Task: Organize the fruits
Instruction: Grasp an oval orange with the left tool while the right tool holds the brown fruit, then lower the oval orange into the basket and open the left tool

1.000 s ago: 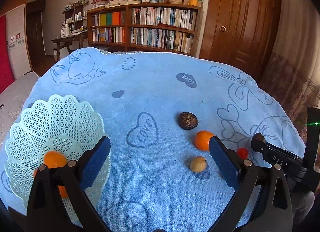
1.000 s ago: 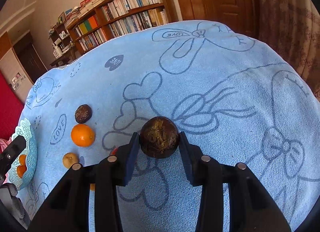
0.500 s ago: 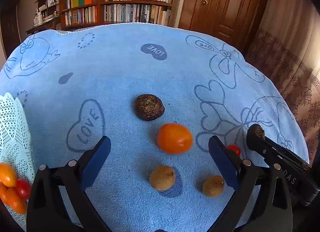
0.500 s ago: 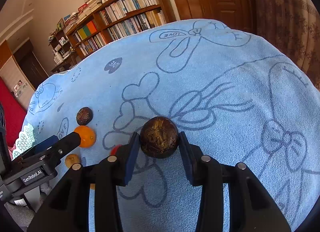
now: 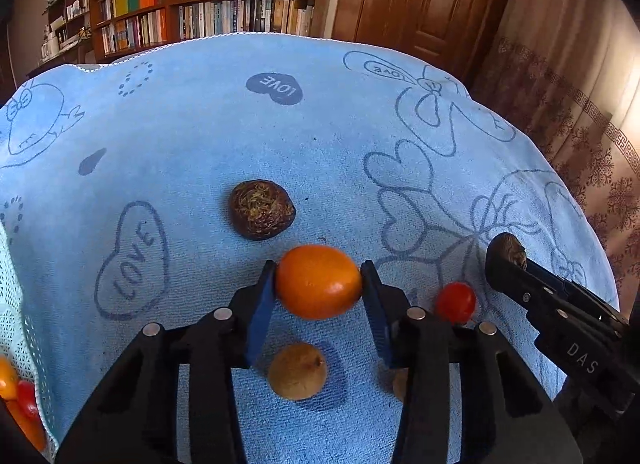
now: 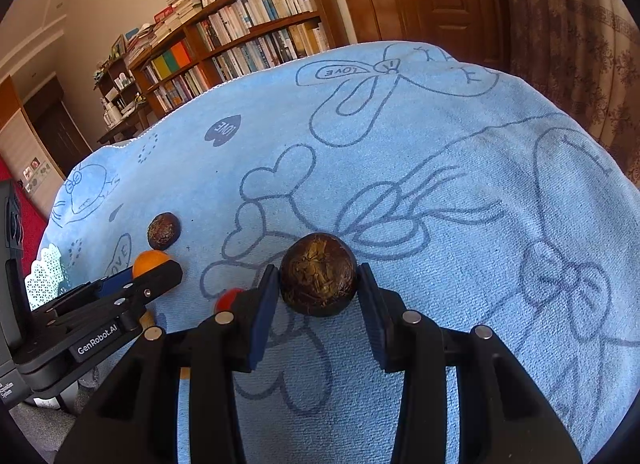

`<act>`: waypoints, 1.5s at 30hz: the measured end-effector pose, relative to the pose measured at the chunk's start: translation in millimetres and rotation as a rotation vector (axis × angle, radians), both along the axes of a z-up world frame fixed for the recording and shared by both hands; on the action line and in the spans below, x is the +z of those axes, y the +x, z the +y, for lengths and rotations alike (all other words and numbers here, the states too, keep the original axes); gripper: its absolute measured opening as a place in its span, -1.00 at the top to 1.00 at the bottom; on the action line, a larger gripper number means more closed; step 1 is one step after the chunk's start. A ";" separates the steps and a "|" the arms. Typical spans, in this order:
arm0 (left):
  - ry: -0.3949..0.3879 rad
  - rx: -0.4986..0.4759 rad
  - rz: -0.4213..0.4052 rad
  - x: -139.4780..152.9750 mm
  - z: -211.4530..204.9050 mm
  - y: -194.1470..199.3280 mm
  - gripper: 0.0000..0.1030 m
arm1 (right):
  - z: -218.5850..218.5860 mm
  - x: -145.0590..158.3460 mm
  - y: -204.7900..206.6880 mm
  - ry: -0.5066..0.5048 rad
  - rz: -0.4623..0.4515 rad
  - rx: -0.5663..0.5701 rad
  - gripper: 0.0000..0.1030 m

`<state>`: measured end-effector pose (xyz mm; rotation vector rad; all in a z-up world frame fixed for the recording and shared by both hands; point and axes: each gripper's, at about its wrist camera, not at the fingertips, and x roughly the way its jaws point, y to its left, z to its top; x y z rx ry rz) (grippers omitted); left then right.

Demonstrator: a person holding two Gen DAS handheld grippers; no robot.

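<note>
Having newly closed on the orange [image 5: 318, 282], left gripper [image 5: 318, 284]; right gripper [image 6: 318, 282] still clamping dark round fruit [image 6: 318, 280].

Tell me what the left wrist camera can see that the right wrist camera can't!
Only the left wrist view shows the left gripper pinching the orange between its pads, and a small tan fruit plainly on the blue towel.

Only the right wrist view shows the right gripper squeezing a dark brown ball-shaped fruit up close.

Both show the orange, the red cherry tomato, the other dark brown fruit lying loose on the towel, and the lacy white basket.
</note>
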<state>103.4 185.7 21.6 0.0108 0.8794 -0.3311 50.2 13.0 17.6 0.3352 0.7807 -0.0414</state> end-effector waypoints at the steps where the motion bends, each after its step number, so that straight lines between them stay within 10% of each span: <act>1: 0.001 0.004 -0.009 2.9 0.7 -2.6 0.16 | -0.1 0.0 -0.1 -0.002 -0.002 -0.002 0.21; 26: 0.009 0.493 -0.346 86.4 142.0 -71.8 0.15 | 3.1 4.2 -4.8 -0.034 -0.023 -0.007 0.21; 45: -0.058 0.612 -0.319 78.3 190.6 -83.7 -0.08 | 1.3 7.5 -3.9 -0.044 -0.024 -0.001 0.21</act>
